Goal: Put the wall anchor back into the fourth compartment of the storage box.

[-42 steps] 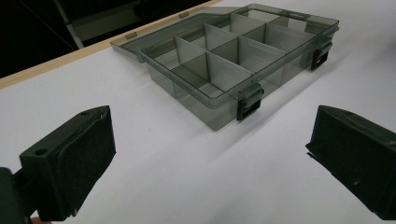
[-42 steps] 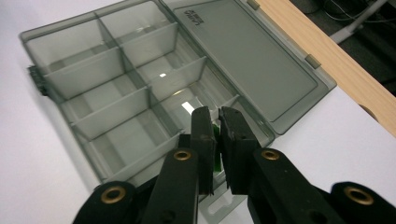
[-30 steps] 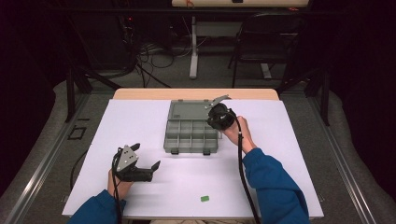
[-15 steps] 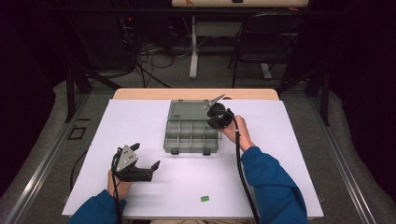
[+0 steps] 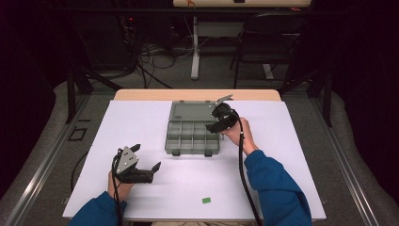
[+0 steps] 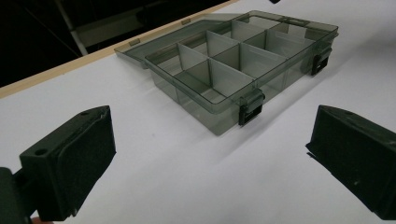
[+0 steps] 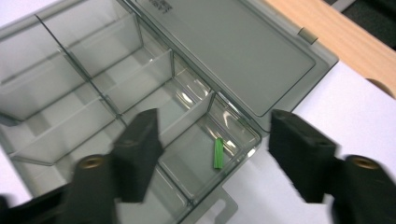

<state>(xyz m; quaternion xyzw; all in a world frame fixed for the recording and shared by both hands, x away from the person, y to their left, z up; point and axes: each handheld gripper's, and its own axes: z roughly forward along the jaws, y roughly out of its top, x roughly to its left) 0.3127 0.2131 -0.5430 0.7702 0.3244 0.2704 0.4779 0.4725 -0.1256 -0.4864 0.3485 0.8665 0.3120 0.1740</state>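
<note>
Organizer box (image 5: 192, 136): 1 smoky translucent plastic case with divided compartments, lid (image 5: 188, 112) folded flat open on the far side, 2 dark latches on the near wall. It lies at the middle of the counter (image 5: 291, 155), toward the far edge.

Contents: 1 small green strip (image 7: 218, 154), lying in the corner compartment next to the lid hinge, at the box's right end, seen in the right gripper view. The other compartments in sight look empty.

Loose item: 1 second green piece (image 5: 206, 200), flat on the counter near the front edge, well apart from the box.

Right gripper (image 5: 217, 123): poised over the right end of the box, above the compartment with the strip. Its jaws have just been opening; they now stand apart, with nothing between them, and the strip lies below, free of both pads.

Left gripper (image 5: 147, 159): on the near left of the counter, well apart from the box, facing its latched wall. Jaws wide apart, holding nothing.

Surface: white sheet covering the counter, with a strip of pale wood showing along the far edge.

Room: dark; grey floor, tangled cables, a chair and a table leg beyond the counter. Person's 2 forearms in blue sleeves at the bottom of the high view.
</note>
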